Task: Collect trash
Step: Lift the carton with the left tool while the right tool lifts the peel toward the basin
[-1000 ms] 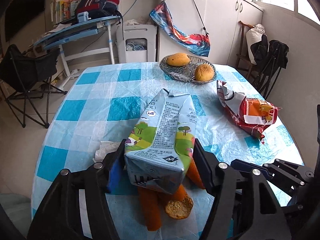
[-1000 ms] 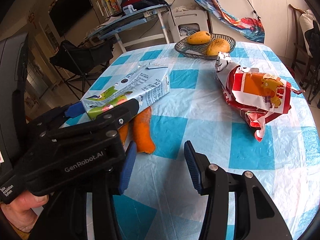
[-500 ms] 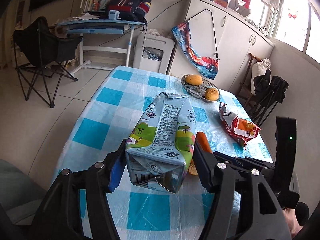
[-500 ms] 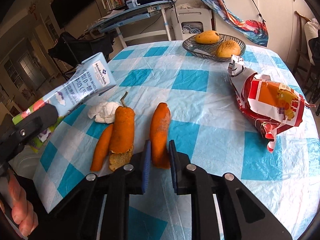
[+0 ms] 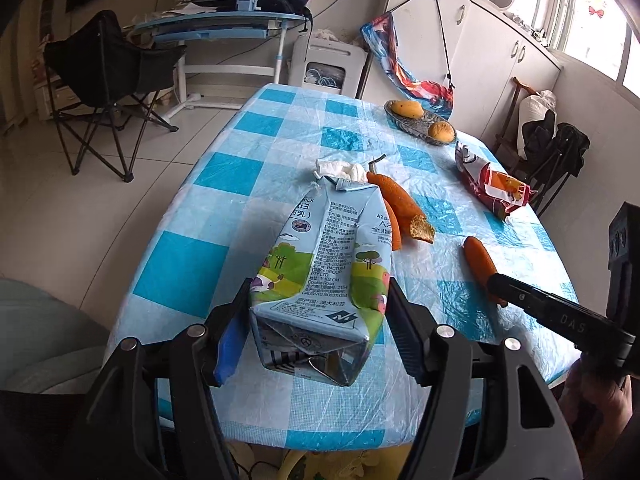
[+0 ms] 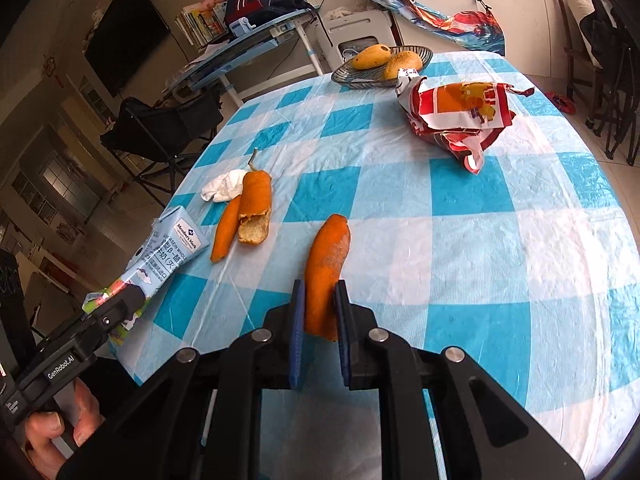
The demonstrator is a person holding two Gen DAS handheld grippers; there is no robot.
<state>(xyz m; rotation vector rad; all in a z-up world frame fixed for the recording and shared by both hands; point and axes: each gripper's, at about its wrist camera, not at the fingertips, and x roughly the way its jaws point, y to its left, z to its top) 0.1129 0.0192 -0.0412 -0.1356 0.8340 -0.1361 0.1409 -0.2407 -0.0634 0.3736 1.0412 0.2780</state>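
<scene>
My left gripper (image 5: 316, 320) is shut on a crumpled light-blue milk carton (image 5: 328, 264) and holds it above the near edge of the blue-and-white checked table (image 5: 248, 168); the carton also shows in the right wrist view (image 6: 160, 256). My right gripper (image 6: 320, 308) is shut on an orange peel piece (image 6: 326, 264), which also shows in the left wrist view (image 5: 478, 260). Two more orange peel pieces (image 6: 244, 212) and a white crumpled tissue (image 6: 224, 190) lie on the table at left. A red-and-white snack bag (image 6: 460, 116) lies at the far right.
A wire basket (image 6: 380, 64) with two fruits stands at the table's far end. A black folding chair (image 5: 104, 84) and a blue desk (image 5: 224, 28) stand on the floor beyond the table's left side. White cabinets (image 5: 500, 56) line the back wall.
My left gripper has drawn back and up with the carton, uncovering the peels and tissue. My right gripper closed on one peel piece and now holds it.
</scene>
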